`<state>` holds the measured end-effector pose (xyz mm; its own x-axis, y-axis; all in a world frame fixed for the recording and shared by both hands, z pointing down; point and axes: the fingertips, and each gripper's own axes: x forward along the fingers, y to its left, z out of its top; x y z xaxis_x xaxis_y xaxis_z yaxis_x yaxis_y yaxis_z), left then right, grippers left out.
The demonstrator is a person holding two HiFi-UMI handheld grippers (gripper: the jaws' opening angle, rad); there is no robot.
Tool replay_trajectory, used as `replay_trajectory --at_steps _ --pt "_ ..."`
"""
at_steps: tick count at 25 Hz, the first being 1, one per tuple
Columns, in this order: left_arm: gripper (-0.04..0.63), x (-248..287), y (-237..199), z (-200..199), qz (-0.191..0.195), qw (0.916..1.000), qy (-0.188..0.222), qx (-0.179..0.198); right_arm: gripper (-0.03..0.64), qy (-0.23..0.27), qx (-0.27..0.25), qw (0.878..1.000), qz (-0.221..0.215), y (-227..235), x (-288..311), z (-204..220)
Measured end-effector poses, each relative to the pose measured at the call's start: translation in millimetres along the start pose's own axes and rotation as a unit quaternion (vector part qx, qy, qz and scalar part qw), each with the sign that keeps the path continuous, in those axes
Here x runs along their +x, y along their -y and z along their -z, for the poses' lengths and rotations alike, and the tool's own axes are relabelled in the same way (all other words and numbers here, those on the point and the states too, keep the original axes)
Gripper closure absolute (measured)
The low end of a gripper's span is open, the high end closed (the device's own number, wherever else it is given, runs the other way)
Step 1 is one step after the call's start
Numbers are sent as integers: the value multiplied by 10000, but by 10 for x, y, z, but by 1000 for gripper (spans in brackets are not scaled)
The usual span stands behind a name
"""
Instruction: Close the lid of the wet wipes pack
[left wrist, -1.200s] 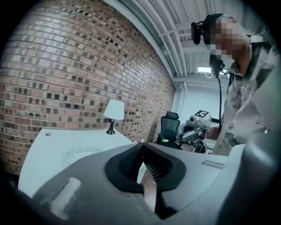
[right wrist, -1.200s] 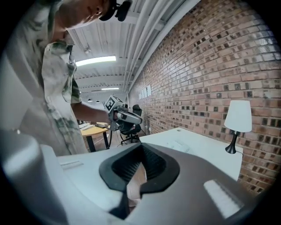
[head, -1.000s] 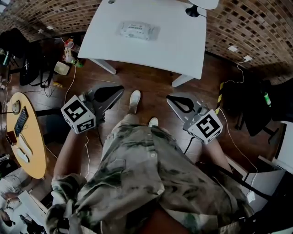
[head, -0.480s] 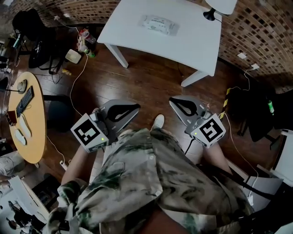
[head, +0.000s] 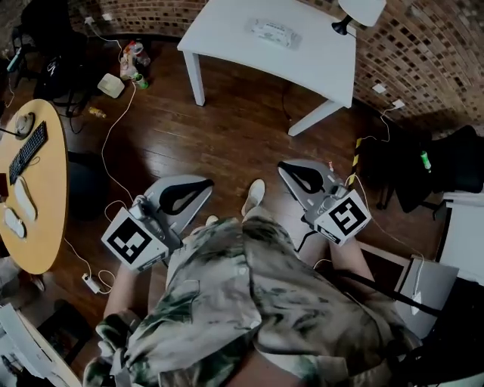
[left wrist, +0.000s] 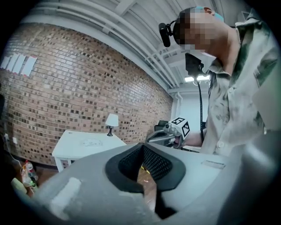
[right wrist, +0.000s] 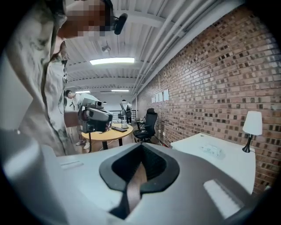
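Both grippers hang low over the dark wooden floor (head: pixel 227 121), in front of the person's legs. The left gripper (head: pixel 206 184) has its jaws pressed together with nothing between them, and the right gripper (head: pixel 283 168) likewise. The wet wipes pack (head: pixel 272 33) lies flat on the white counter (head: pixel 219 30), well apart from both. A small lamp (head: pixel 349 21) stands at the counter's far corner by the brick wall (head: pixel 423 53). A round wooden table (head: pixel 45 196) carries a keyboard (head: pixel 28 150). Cables trail across the floor.
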<state>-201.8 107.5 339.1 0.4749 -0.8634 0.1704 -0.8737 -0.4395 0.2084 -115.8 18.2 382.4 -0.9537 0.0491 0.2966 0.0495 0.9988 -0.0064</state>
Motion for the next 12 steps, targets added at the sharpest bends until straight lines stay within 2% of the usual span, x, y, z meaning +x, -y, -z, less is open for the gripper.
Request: replay_trajectory --at_steps 3,7,12 --pt "592 -272 158 186 167 9998 -113 82 614 -96 -43 9998 139 -426 -79 -18" --pt "592 -436 463 286 479 9988 35 33 614 -255 -37 9993 252 -860 -253 -12" --pt "592 -531 771 325 511 9986 119 -35 614 -193 -70 9993 314 -1173 -450 -81"
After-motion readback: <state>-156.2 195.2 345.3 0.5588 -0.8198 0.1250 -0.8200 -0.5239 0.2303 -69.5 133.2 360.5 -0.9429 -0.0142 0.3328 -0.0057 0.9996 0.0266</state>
